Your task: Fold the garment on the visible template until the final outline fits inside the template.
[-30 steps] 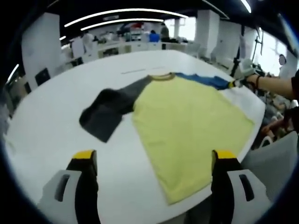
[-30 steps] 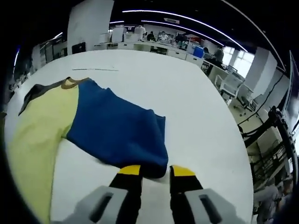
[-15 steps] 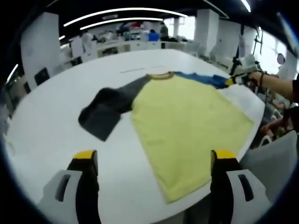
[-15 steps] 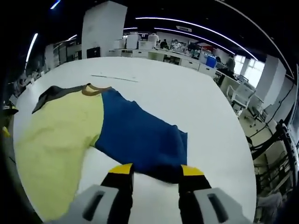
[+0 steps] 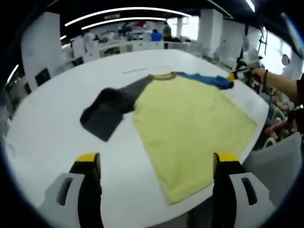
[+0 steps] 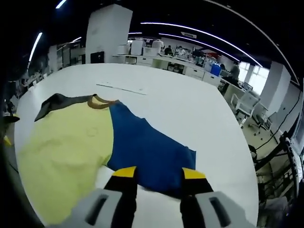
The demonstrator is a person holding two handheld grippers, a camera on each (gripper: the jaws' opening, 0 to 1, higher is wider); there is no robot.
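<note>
On the white counter [image 5: 42, 128] the shirt [image 5: 190, 123] is spread flat for folding, its blue sleeve [image 6: 152, 152] seemingly lifted between the jaws of the right hand-held gripper [image 6: 155, 173], though a firm grip cannot be confirmed, while the left hand-held gripper [image 5: 154, 160] is held open near the hem.

Opposite-end views, shared garment [image 5: 190, 123]

Garment [image 5: 190, 123] spread flat on white surface [image 5: 57, 128]: yellow body, dark grey sleeve [image 5: 111, 111], blue sleeve [image 5: 206, 80]. Left gripper [image 5: 156, 164] jaws set wide apart. Right gripper [image 5: 236, 72] beside blue sleeve end.
</note>
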